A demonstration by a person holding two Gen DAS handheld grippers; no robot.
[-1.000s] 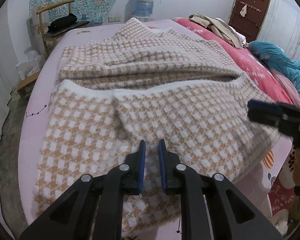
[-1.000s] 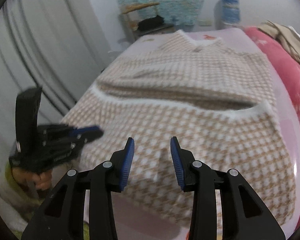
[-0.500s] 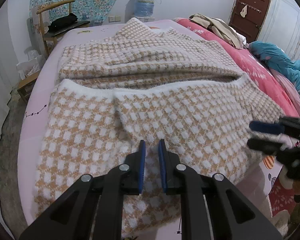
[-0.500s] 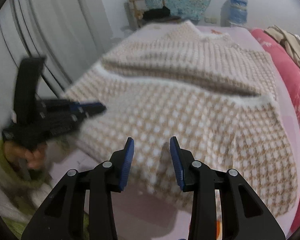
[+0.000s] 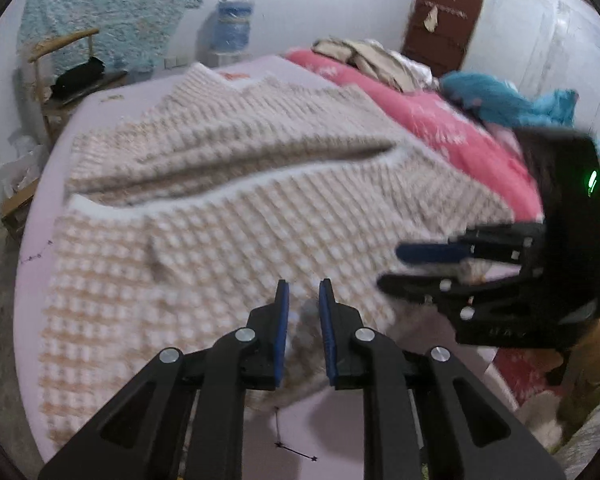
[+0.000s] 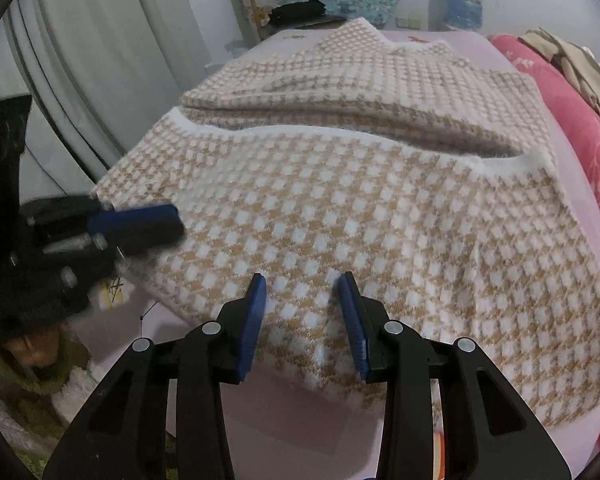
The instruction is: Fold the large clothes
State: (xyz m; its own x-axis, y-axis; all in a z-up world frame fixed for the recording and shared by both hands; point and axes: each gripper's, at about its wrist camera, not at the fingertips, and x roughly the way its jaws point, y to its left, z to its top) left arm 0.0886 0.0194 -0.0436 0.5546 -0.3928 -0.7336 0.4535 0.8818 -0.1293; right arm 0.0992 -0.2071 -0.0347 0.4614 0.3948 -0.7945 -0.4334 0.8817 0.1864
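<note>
We see a tan-and-white checked sweater (image 6: pixel 340 208) with white trim on a pale lilac sheet (image 5: pixel 260 432). Pink floral quilt (image 5: pixel 440 120), teal blanket (image 5: pixel 500 100), brown door (image 5: pixel 448 12); both grippers black, blue pads (image 6: pixel 256 320).
</note>
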